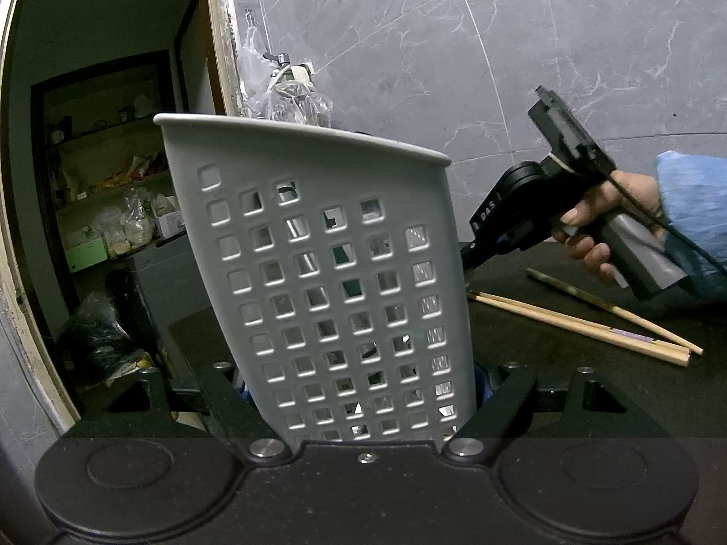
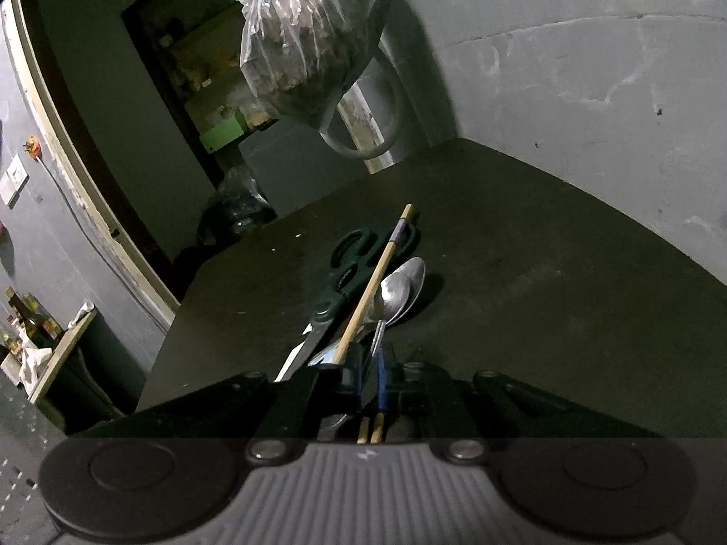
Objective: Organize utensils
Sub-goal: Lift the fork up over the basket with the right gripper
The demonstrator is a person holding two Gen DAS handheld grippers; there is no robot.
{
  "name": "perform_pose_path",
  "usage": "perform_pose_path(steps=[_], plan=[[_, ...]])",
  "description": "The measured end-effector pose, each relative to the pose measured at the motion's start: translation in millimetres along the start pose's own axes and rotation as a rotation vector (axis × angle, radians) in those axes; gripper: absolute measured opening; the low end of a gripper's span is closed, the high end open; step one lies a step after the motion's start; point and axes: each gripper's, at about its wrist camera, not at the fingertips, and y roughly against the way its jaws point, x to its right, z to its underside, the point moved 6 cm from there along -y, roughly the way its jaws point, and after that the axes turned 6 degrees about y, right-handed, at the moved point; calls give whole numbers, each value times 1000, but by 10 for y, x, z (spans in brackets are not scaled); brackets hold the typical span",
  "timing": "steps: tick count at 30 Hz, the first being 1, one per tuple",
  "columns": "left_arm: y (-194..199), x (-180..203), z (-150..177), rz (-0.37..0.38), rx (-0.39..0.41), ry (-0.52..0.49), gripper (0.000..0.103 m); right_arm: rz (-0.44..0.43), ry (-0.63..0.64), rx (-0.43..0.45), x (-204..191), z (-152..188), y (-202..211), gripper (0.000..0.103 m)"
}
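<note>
My left gripper (image 1: 363,390) is shut on a grey perforated utensil holder (image 1: 327,272), held upright on the dark table; utensils show dimly through its holes. My right gripper (image 2: 370,377) is shut on the handle of a metal spoon (image 2: 395,293) that points forward. A second spoon lies under it. A wooden chopstick (image 2: 377,272) rests across black-handled scissors (image 2: 345,281) just left of the spoon. In the left wrist view the right gripper (image 1: 468,263) reaches behind the holder, and three chopsticks (image 1: 590,322) lie on the table to the right.
The dark table (image 2: 545,281) ends at a grey marble wall (image 1: 500,45) behind. A plastic bag (image 2: 300,36) hangs at the back left by an open doorway with shelves (image 1: 113,190).
</note>
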Motion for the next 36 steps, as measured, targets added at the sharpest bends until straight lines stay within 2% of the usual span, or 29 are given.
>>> perform_pose_path(steps=[7, 10, 16, 24, 30, 36], plan=[[0, 1, 0, 0, 0, 0, 81, 19, 57, 54, -94, 30, 312, 7], [0, 2, -1, 0, 0, 0, 81, 40, 109, 104, -165, 43, 478, 7], [2, 2, 1, 0, 0, 0, 81, 76, 298, 252, -517, 40, 885, 5], [-14, 9, 12, 0, 0, -3, 81, 130, 643, 446, -1215, 186, 1308, 3], [-18, 7, 17, 0, 1, -3, 81, 156, 848, 511, -1631, 469, 1449, 3], [-17, 9, 16, 0, 1, -3, 81, 154, 913, 538, -1783, 653, 1540, 2]])
